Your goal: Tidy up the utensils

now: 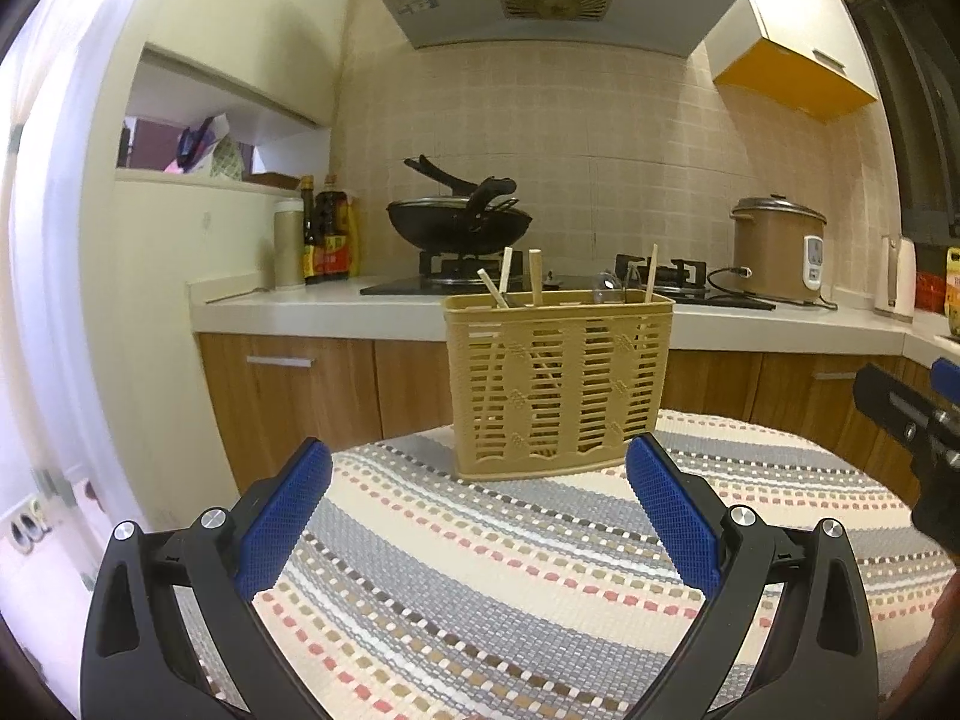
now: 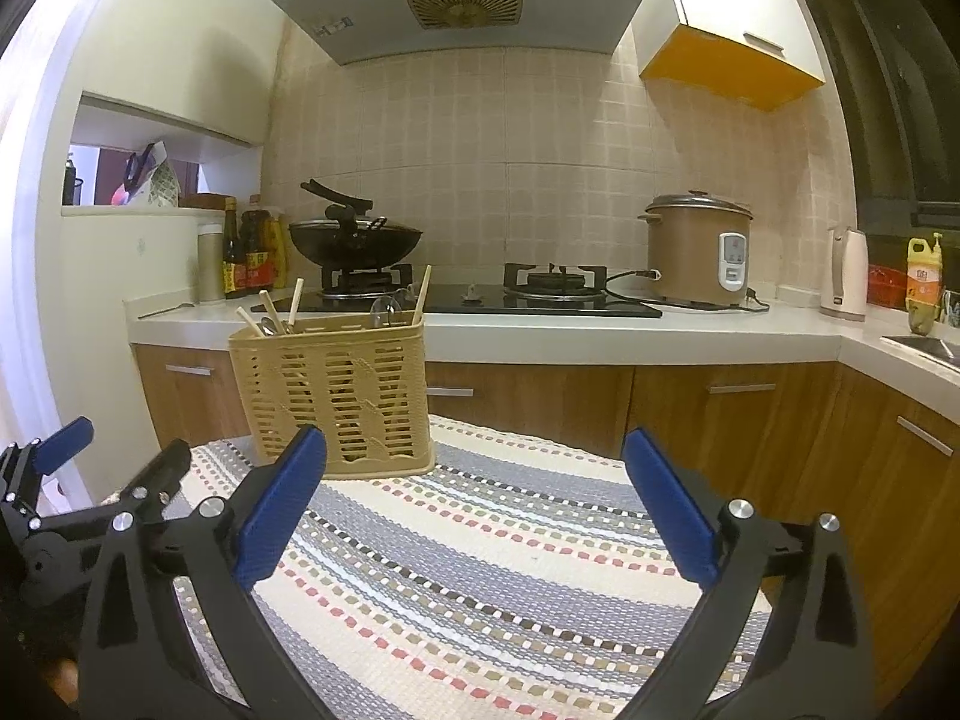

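Left gripper: your left gripper [image 1: 478,468], black frame with blue textured pads, stands wide with nothing between its jaws. It hovers over the cloth, aimed straight at the holder.
Right gripper: your right gripper [image 2: 474,456] also stands wide and carries nothing. The holder sits ahead and to its left.
Utensil holder: the tan slotted plastic utensil basket [image 1: 558,384] stands upright at the far edge of the striped woven table cloth [image 1: 480,570], apart from both grippers.
Contents: pale wooden chopsticks [image 1: 536,285] lean out of the basket at different angles, and clear spoon-like pieces [image 2: 390,307] rest at one end. You cannot tell which compartment holds which item.
Loose utensils: none show on the cloth, so judge the sorting as finished or nearly so.
Background: a black wok [image 2: 354,243] and a brown rice cooker [image 2: 699,249] stand on the counter behind, well apart from the work area.
Risk, tipping: the basket is tall, light and close to the cloth's far edge. A push from either pad can slide it off or topple it.
Risk, snagging: leaning chopsticks can catch a jaw passing above the rim and lever out.
Risk, collision: both grippers sit near each other; moving them inward together can make the frames strike.
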Tool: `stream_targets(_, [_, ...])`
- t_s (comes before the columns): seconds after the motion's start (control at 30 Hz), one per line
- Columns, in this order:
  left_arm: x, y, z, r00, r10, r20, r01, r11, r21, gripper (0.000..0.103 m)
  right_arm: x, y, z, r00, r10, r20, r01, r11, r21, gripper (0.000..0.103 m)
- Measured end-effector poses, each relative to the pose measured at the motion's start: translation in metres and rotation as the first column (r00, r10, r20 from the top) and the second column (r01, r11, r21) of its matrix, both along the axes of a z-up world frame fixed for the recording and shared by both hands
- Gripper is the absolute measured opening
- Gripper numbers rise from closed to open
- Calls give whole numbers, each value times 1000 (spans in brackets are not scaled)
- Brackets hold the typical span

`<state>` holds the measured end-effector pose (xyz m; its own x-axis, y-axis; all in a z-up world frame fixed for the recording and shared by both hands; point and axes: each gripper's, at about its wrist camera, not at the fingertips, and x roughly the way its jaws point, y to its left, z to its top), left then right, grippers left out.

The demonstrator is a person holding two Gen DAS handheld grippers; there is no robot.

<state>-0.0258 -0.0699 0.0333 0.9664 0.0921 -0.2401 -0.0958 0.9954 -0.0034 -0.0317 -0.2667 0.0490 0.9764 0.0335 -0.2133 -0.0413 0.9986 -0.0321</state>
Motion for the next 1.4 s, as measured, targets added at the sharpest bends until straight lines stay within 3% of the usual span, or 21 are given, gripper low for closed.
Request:
stream_targets(0.33, [0,5,1,1000,3,2,-3,1000,-23,95,0,9,-3,1000,-2,8,2,999,-48,95])
stream_targets(1.4, [-3,8,1,1000,7,19,-7,1000,-28,95,6,3,-5,1000,-8,-24,8,1000,-7,95])
